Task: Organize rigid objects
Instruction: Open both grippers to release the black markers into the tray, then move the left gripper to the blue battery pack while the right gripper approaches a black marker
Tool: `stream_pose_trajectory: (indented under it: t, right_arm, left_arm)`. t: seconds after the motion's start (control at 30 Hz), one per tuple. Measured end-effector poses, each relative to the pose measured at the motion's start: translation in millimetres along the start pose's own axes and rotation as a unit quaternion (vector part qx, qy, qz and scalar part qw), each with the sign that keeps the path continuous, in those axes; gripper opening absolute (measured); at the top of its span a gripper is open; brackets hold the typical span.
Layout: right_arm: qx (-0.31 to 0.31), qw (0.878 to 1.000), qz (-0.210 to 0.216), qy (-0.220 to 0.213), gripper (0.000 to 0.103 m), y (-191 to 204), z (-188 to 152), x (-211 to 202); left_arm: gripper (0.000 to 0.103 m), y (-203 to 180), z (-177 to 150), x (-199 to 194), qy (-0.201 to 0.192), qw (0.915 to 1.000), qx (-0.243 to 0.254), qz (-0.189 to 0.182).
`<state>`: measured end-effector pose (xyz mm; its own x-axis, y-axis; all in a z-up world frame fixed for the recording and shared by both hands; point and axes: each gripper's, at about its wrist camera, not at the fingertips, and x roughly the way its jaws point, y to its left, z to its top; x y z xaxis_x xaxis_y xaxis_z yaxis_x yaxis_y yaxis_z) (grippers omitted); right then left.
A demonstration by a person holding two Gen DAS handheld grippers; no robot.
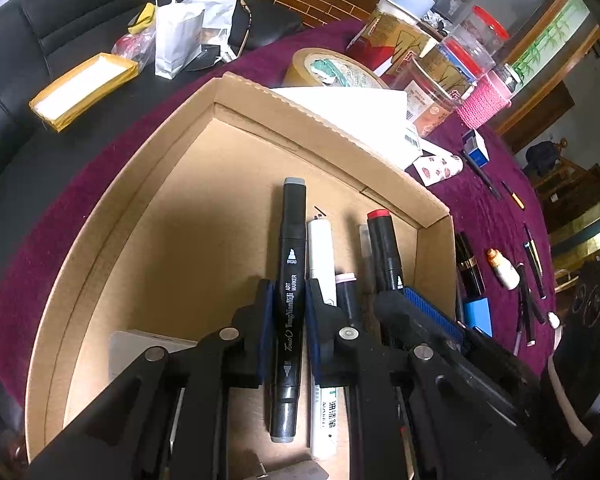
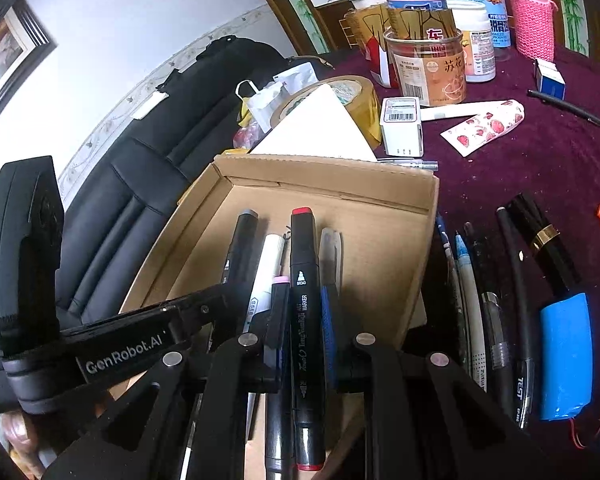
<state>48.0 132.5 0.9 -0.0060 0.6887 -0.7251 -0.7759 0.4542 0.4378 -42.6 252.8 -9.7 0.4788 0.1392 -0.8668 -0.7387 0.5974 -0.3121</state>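
An open cardboard box [image 1: 148, 216] [image 2: 396, 196] sits on a maroon tablecloth. My left gripper [image 1: 288, 304] is shut on a black grey-capped art marker [image 1: 292, 248], held low inside the box. My right gripper [image 2: 304, 312] is shut on a black red-capped art marker [image 2: 305, 264], also inside the box; that marker shows in the left wrist view [image 1: 382, 240]. A white marker [image 1: 320, 252] and a pink-capped black marker [image 1: 346, 292] lie between them. A clear pen cap [image 2: 332, 252] lies beside the red-capped marker.
Several pens [image 2: 476, 300], a blue block [image 2: 566, 356] and a black-and-gold tube [image 2: 540, 236] lie right of the box. Behind it stand a tape roll [image 1: 328, 68], jars [image 2: 428, 68], a white charger [image 2: 402, 124] and a white sheet [image 2: 320, 128]. A black sofa [image 1: 40, 40] is left.
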Motion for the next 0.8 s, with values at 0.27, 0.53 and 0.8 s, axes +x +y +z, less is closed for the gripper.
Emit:
stream_pose_trajectory:
  t: [0.27, 0.53, 0.8]
  right_arm:
    - [-0.004, 1.000, 0.007, 0.000, 0.016, -0.4, -0.3, 0.5]
    - [-0.009, 1.000, 0.019, -0.014, 0.034, -0.5, -1.8, -7.1]
    - [0.008, 0.997, 0.074, -0.029, 0.041, -12.7, -4.5, -33.6]
  left_arm:
    - [0.014, 3.4, 1.2, 1.1, 0.004, 0.9999, -0.009, -0.010]
    - [0.030, 10.6, 0.7, -3.6, 0.001, 0.9992, -0.031, -0.025]
    - [0.041, -9.5, -9.0, -34.6, -0.029, 0.9986, -0.013, -0.042]
